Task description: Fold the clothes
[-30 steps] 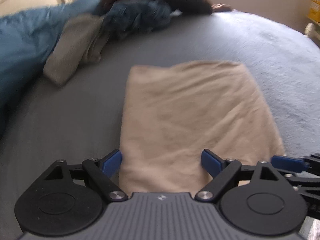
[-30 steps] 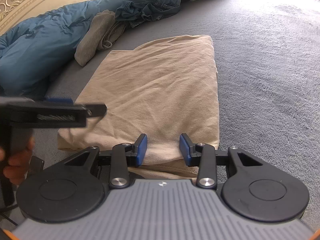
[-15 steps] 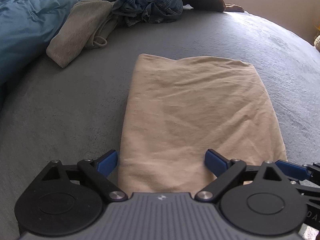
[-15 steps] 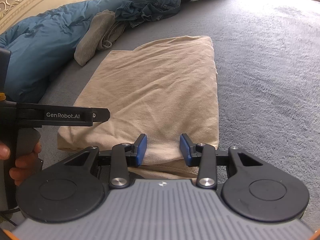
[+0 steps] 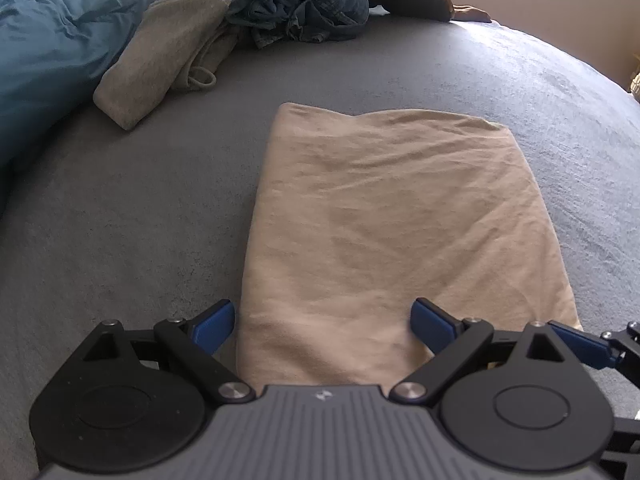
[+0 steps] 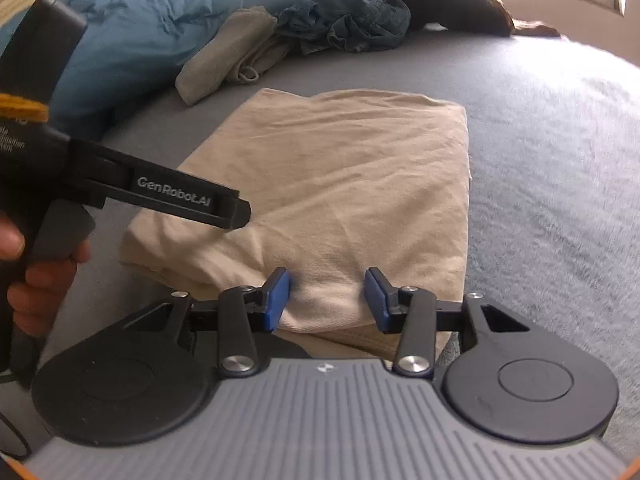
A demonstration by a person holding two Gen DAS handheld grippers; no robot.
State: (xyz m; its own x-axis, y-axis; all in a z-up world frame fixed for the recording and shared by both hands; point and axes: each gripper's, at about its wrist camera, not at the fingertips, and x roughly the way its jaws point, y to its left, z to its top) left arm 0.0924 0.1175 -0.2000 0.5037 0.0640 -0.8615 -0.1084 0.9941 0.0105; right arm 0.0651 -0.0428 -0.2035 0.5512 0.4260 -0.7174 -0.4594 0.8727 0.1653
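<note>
I am looking along 2 hand-held grippers at a folded beige garment (image 5: 400, 220) that lies flat on a grey bed cover (image 5: 120, 220), its near edge just under both tools. My left gripper (image 5: 324, 326) has its blue-padded jaws spread wide apart, 1 pad just off the garment's left edge over the grey cover and the other over the beige cloth, with nothing clamped between them. From the right wrist view, my right gripper (image 6: 326, 298) sits over the garment's near right corner; its jaws are opening, a small bulge of beige fabric rises between the 2 blue pads, and the pads do not press on it as far as I can tell. In that same view the left tool shows from the side as a black body with white lettering, held by a hand (image 6: 38, 276) at the left edge of the picture. The right gripper's blue fingertip also pokes into the lower right corner of the left wrist view. Well beyond the beige garment, near the far edge of the bed, lie a grey folded garment (image 5: 160, 60) with a drawstring loop, a crumpled heap of blue denim (image 5: 300, 12) touching it, and a blue duvet (image 5: 52, 52) along the left side.
</note>
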